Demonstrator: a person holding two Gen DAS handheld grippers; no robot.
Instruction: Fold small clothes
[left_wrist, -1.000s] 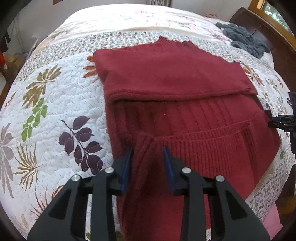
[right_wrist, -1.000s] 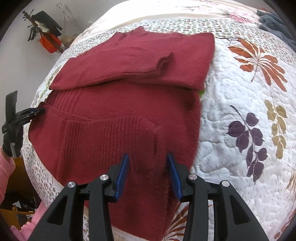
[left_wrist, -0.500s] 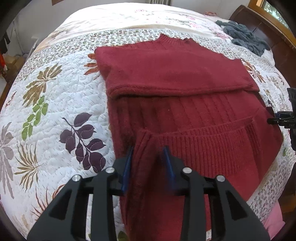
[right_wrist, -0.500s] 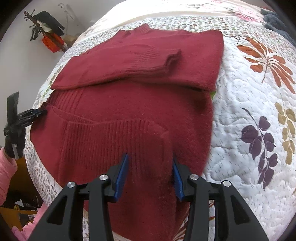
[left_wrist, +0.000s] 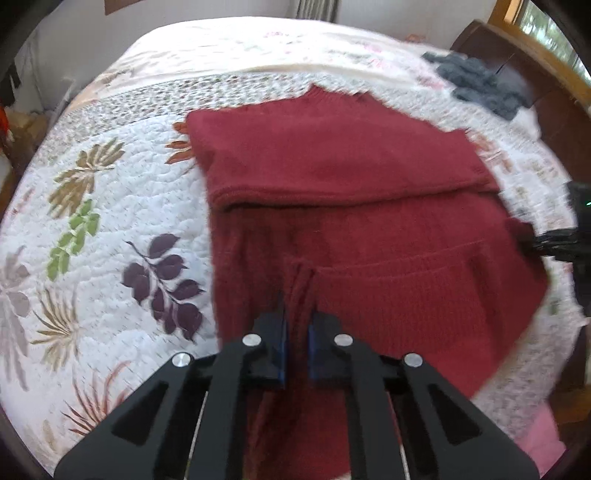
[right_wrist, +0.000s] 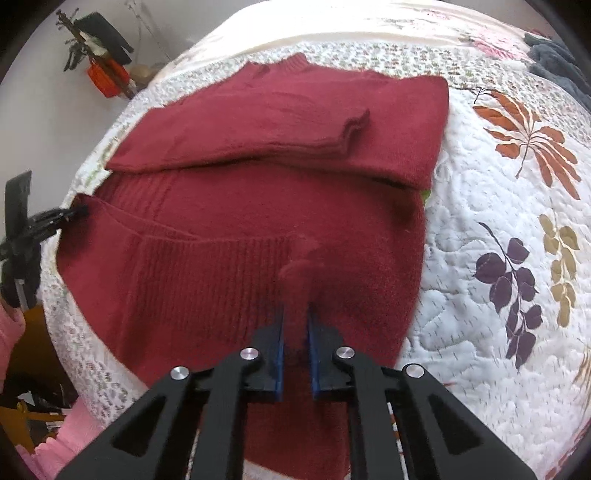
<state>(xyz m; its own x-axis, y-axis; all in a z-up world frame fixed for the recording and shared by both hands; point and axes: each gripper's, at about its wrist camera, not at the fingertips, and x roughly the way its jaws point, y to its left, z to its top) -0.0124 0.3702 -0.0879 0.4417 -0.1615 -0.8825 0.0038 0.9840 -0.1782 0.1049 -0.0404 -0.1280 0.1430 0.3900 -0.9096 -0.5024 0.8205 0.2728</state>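
red sweater (left_wrist: 351, 184) pinched, both grippers, quilt (left_wrist: 110, 221)

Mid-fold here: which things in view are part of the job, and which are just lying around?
Job:
dark red knitted sweater, sleeves folded across its chest
left gripper, pinching its ribbed hem
right gripper, pinching the hem too

Lying about:
crumpled grey knitted garment
leaf-patterned quilted bedspread, just the work surface
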